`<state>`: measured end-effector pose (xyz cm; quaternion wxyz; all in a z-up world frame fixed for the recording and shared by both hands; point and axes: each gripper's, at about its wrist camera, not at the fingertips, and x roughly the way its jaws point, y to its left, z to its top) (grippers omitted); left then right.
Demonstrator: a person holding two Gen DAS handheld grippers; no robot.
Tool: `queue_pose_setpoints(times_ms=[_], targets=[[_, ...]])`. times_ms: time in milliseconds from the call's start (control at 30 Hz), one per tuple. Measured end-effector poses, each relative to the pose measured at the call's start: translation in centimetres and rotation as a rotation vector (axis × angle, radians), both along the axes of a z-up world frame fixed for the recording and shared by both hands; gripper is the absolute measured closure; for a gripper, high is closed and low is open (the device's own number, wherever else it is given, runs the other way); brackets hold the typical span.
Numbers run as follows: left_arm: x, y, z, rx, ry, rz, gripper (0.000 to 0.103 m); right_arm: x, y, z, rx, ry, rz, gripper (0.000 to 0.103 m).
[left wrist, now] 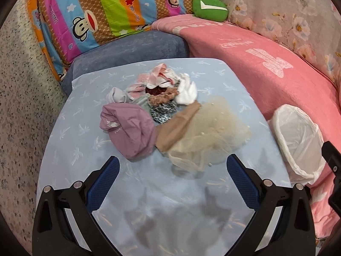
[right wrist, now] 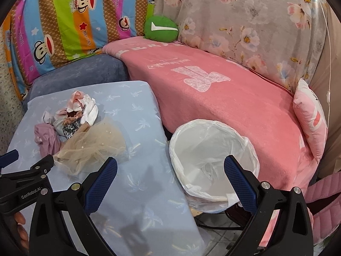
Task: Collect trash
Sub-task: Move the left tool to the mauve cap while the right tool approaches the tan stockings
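A heap of small fabric pieces (left wrist: 162,98) lies on the light blue surface (left wrist: 85,128): a mauve cloth (left wrist: 130,130), a beige tulle piece (left wrist: 204,134), white, pink and leopard-print scraps. My left gripper (left wrist: 172,162) hovers open just short of the heap, with nothing between its blue pads. A bin lined with a white bag (right wrist: 213,160) stands to the right of the surface. My right gripper (right wrist: 170,164) is open above the bin's near rim. In the right wrist view the heap (right wrist: 78,125) sits at the left, with the left gripper (right wrist: 27,168) beside it.
A pink blanket (right wrist: 213,98) covers the sofa behind the bin (left wrist: 298,140). A striped cartoon quilt (left wrist: 96,10), a green cushion (right wrist: 161,28), a floral cloth (right wrist: 255,21) and a pink pillow (right wrist: 309,115) line the back. A speckled floor (left wrist: 19,106) lies at the left.
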<state>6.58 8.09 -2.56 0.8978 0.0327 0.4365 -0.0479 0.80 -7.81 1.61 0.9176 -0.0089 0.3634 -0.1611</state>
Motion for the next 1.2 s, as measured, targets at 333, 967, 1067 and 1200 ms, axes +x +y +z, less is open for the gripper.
queue_pose_setpoints(times_ms=[333, 967, 1067, 1200], targets=[[6.3, 6.9, -3.3, -0.053, 0.057, 0.138, 0.007, 6.8, 4.8, -3.6, 0.095, 0.018, 0.097, 0.006], [11.6, 9.8, -6.2, -0.363, 0.199, 0.062, 0.052, 15.7, 12.0, -8.2, 0.192, 0.112, 0.235, 0.029], [11.7, 10.0, -6.6, -0.357, 0.212, 0.050, 0.076, 16.7, 12.8, -9.1, 0.188, 0.138, 0.263, 0.038], [11.5, 10.6, -6.8, -0.358, 0.216, 0.038, 0.094, 17.8, 13.8, -11.0, 0.174, 0.201, 0.280, 0.055]])
